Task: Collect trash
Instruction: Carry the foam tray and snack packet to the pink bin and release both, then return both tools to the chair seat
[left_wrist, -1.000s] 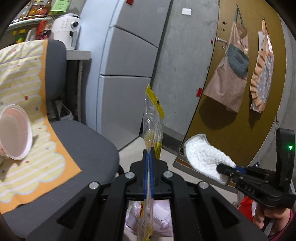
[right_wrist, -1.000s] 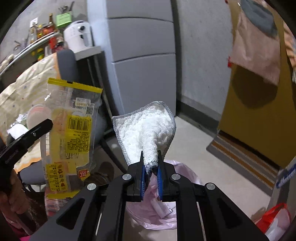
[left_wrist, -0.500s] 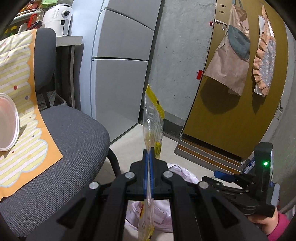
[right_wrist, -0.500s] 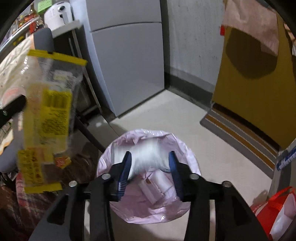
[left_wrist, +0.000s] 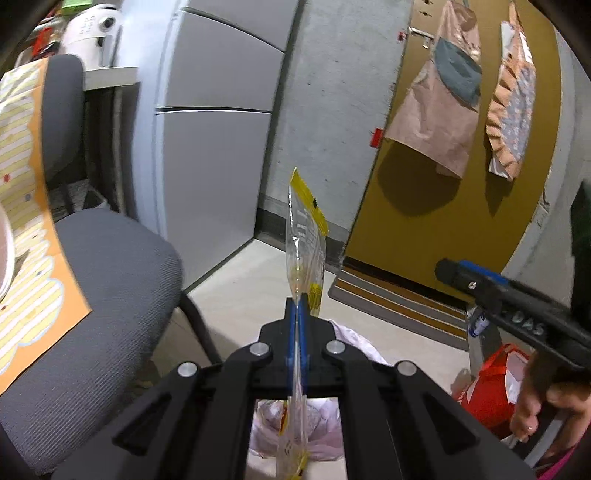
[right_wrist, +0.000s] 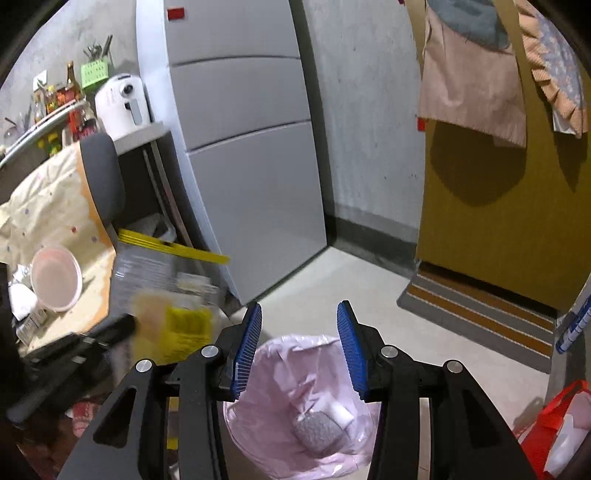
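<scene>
- Setting: concrete-walled room with a pale floor (right_wrist: 325, 295); grey fridge (right_wrist: 255, 177) against the wall; ochre door (left_wrist: 454, 206) with aprons hung on it; office chair (left_wrist: 92, 295) at left, draped with a striped cloth (left_wrist: 22, 229).
- Bin (right_wrist: 303, 413): pink-lined, on the floor directly below both tools; a grey-white cloth wad (right_wrist: 319, 432) lies at the bottom with other refuse.
- Right hand-held gripper (right_wrist: 299, 347): jaws spread wide, nothing between the blue pads; one second ago it pinched that white cloth above the bin; half a second ago the jaws had opened and the cloth was falling; that item is now deposited.
- Left hand-held gripper (left_wrist: 297, 310): jaws pressed together, pinching a clear-and-yellow wrapper (left_wrist: 304, 236) mid-length; the wrapper stands upright above the jaws, its tail hanging over the bin; grip unchanged across the interval.
- Judgement: next step is release of the wrapper over the liner; light film may drift past the rim.
- Remaining: pink cup (right_wrist: 55, 282) and small litter on the chair cloth; collection incomplete.
</scene>
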